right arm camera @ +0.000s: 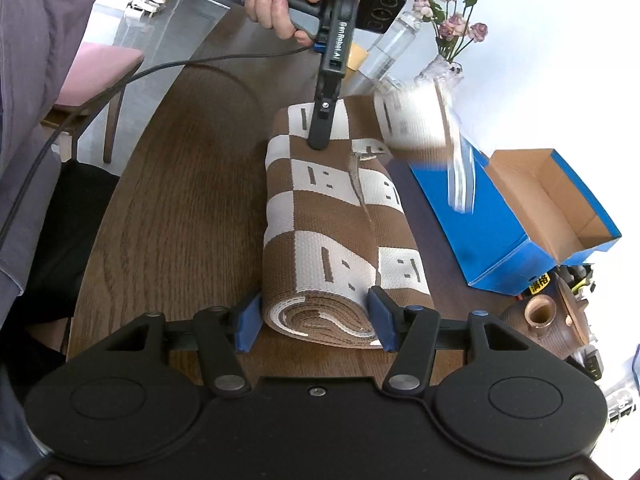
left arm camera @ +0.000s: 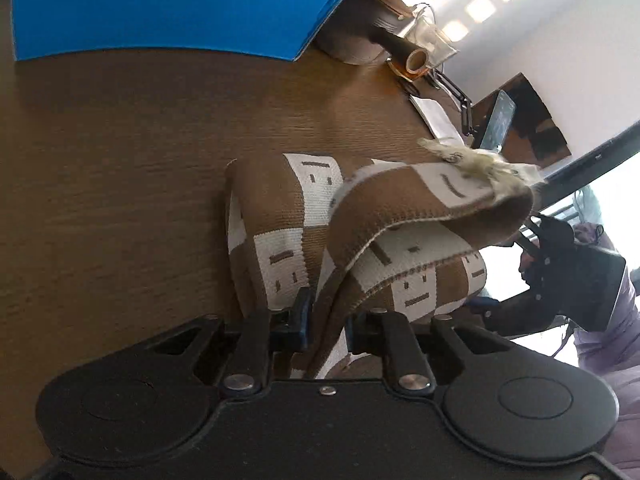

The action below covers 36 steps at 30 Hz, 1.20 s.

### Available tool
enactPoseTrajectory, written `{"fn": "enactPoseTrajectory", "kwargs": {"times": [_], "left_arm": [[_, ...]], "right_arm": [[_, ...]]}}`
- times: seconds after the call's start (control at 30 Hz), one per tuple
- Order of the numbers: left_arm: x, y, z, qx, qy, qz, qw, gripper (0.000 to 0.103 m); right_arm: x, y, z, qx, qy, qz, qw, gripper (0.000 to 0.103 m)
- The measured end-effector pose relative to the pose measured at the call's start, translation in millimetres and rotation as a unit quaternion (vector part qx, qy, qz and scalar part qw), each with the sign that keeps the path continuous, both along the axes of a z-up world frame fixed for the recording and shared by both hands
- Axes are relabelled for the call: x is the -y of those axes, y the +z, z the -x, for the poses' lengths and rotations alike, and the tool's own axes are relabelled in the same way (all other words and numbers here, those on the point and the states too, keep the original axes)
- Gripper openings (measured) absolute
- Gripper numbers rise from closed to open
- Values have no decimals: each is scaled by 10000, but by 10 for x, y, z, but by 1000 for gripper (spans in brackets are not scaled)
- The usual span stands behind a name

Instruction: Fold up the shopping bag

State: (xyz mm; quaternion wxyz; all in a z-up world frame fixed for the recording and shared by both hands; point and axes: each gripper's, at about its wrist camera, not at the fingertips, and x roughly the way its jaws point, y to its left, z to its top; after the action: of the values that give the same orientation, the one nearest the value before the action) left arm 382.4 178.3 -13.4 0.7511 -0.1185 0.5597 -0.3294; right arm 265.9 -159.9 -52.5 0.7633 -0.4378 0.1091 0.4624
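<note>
Brown-and-cream checked woven shopping bag point(right arm camera: 340, 236) lies rolled lengthwise on the wood-grain surface point(right arm camera: 180, 220), left of an open blue cardboard box point(right arm camera: 516, 224). The right tool point(right arm camera: 316, 324) has its blue pads pressed against both sides of the roll's near end. At the far end, the left tool point(left arm camera: 324, 316) is clamped on a lifted fold of the bag's fabric.
</note>
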Motion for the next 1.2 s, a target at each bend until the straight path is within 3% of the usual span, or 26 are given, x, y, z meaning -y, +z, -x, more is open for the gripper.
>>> {"fn": "enactPoseTrajectory", "kwargs": {"times": [0.07,0.2,0.37,0.47,0.57,0.63,0.77,0.83,0.9,0.97,1.0,1.07,1.1,1.13,1.2], "left_arm": [[-27,34,-31,3,211,12,9998,23],[-65,231,-93,669,789,-285,9942,37],[-65,220,-206,631,1284,-192,9895,38],[32,182,-206,658,1235,-490,9889,31],[96,100,-122,431,1176,-734,9894,23],[85,108,-38,388,1151,-772,9896,21],[57,89,350,237,1105,-823,9902,22],[-27,95,451,115,1128,-716,9910,28],[-61,201,474,353,1023,-812,9908,30],[-39,548,534,1183,671,-740,9879,31],[38,707,607,1635,326,-673,9837,37],[195,971,774,2459,-307,-641,9667,61],[345,1065,859,2992,-590,-781,9492,79],[449,1126,923,3368,-783,-897,9340,87],[800,1092,955,3965,-1257,-1441,8979,87]], "right_arm": [[2,0,3,11,25,18,10000,59],[9,-11,51,43,53,23,10000,58],[-19,-37,61,179,111,68,9998,53],[-20,-44,68,260,152,134,9995,50],[-15,-44,63,281,169,138,9994,49],[1,4,8,95,163,44,9998,48],[55,34,39,-71,278,29,9996,48],[83,42,86,-136,421,23,9990,48],[93,44,104,-146,494,34,9987,48],[81,56,103,-153,525,66,9985,47],[66,73,91,-168,542,86,9983,46],[62,81,83,-161,568,108,9982,46],[65,77,85,-127,588,127,9981,46],[69,70,89,-109,596,136,9981,45],[69,67,93,-88,586,146,9981,45]]}}
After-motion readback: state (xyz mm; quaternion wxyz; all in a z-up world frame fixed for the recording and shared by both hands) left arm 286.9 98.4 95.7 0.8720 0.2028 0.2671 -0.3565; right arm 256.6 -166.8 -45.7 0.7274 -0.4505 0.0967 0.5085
